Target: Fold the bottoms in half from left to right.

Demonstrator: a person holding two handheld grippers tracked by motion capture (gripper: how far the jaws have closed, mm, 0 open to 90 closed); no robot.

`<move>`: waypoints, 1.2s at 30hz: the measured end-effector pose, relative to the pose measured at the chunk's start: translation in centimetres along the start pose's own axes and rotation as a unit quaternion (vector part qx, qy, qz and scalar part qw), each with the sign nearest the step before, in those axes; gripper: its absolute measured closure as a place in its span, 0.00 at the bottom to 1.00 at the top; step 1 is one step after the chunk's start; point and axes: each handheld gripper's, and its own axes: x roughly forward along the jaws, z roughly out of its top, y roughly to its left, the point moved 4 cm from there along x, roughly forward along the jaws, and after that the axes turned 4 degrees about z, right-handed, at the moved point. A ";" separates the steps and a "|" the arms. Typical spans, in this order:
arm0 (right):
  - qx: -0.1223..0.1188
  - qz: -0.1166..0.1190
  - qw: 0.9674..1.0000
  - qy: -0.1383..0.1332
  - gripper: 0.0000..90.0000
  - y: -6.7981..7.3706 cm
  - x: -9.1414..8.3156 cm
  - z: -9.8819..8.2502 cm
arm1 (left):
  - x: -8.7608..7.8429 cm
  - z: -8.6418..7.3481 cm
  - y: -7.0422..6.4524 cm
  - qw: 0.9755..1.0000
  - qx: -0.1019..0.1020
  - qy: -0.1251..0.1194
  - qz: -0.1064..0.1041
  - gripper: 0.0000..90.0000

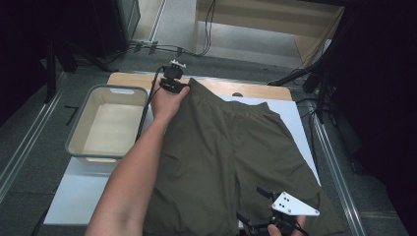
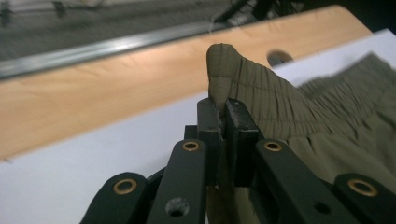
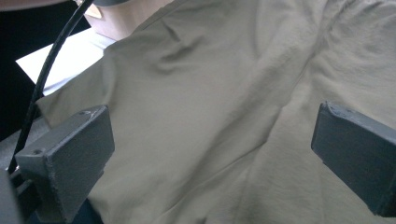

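Here, left gripper (image 2: pixel 223 116) jaws pinching shorts (image 1: pixel 231 147) waistband, right gripper (image 3: pixel 212 154) jaws agape, bin (image 1: pixel 78 129) vacant.

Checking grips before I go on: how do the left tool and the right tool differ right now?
The left tool is shut on the shorts' waistband corner, at the table's far side; the right tool is open, its jaws wide apart over the fabric near the table's near edge. The left pinches and lifts the cloth; the right grips nothing. Both are black, two-jawed and hand-held, and both are at the shorts.
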 end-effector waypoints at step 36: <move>-0.092 0.155 0.982 0.055 0.00 11.3 12.4 5.0 | -3.3 -1.5 -0.4 0.999 0.006 -0.012 -0.036 0.94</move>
